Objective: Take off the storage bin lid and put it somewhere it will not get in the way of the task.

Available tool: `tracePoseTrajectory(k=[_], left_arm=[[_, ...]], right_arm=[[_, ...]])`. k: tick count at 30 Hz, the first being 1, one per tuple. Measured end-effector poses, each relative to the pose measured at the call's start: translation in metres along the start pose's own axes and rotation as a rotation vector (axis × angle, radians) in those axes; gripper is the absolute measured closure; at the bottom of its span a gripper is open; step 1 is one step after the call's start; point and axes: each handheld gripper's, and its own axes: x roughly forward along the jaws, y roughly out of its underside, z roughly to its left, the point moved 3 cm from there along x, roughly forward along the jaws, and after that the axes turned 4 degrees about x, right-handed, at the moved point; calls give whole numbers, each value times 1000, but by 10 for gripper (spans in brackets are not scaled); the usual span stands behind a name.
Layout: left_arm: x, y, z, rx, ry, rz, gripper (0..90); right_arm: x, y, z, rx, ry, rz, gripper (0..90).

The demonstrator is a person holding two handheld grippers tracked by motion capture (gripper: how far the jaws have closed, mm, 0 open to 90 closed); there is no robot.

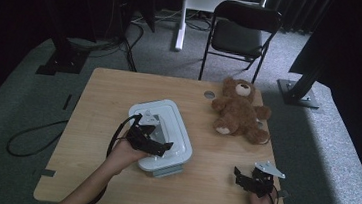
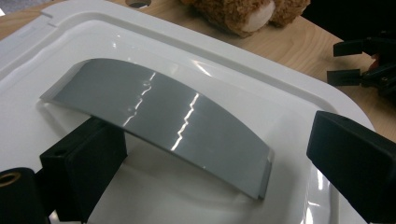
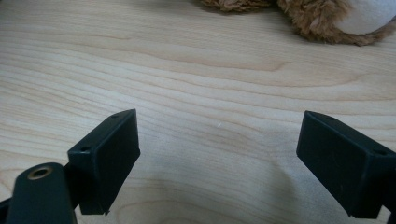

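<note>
The white container (image 1: 165, 135) stands near the middle of the wooden surface (image 1: 90, 138), and its lid is seen closed, with the grey handle (image 2: 159, 123) arching over the recessed top. The left hand-held gripper (image 1: 157, 147) is placed over this lid; its jaws are spread on either side of the handle, and the handle is not yet pinched. So the grasp is judged as only prepared, and the lifting of the lid is left to do. The right hand-held gripper (image 1: 249, 180) is held low over bare wood, jaws spread and empty. The teddy bear (image 1: 238, 112) lies untouched beside the container.
</note>
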Motion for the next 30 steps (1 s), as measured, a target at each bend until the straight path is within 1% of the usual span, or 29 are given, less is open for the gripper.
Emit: tracePoseTrajectory(k=[1, 3, 4, 5, 6, 7, 8, 10, 11, 12, 13, 18, 21, 22, 25, 30], left_arm=[[0, 0, 0, -2, 1, -5, 62], [0, 0, 0, -6, 8, -10, 113], [0, 1, 1, 1, 15, -4, 156], [0, 1, 0, 19, 5, 4, 157], [-1, 1, -1, 25, -7, 10, 176], [-2, 1, -1, 16, -4, 7, 213], [-2, 1, -1, 10, -4, 8, 223], [-3, 1, 1, -3, -13, 0, 275], [-4, 2, 3, -6, -17, -4, 311], [-4, 2, 4, -9, -12, -9, 351], [-4, 3, 5, -12, -4, -14, 357], [-4, 3, 3, -8, 3, -26, 393], [-4, 3, 3, -17, 9, -30, 408], [-4, 3, 3, -18, 10, -32, 431], [-4, 4, 3, -24, 15, -39, 459], [-4, 3, 3, -36, 25, -43, 484]], right_arm=[[0, 0, 0, 1, 0, 0, 125], [0, 0, 0, 1, -1, 0, 125], [0, 0, 0, 0, -2, 0, 125], [0, 0, 0, 0, -3, 1, 125], [0, 0, 0, -1, -3, 4, 125], [0, 0, 0, 0, -4, 6, 125], [1, 0, 0, 0, -4, 7, 125], [1, 0, 0, -2, -4, 9, 125], [1, 0, 0, -1, -5, 9, 125], [1, 0, 0, -1, -6, 11, 126], [1, 0, 0, -2, -7, 11, 126], [1, 0, 0, 0, -7, 12, 126], [1, 0, 0, 0, -7, 13, 126], [1, 0, 0, 1, -8, 13, 126], [1, 0, 0, 3, -9, 12, 126], [1, 0, 0, 5, -10, 12, 126]])
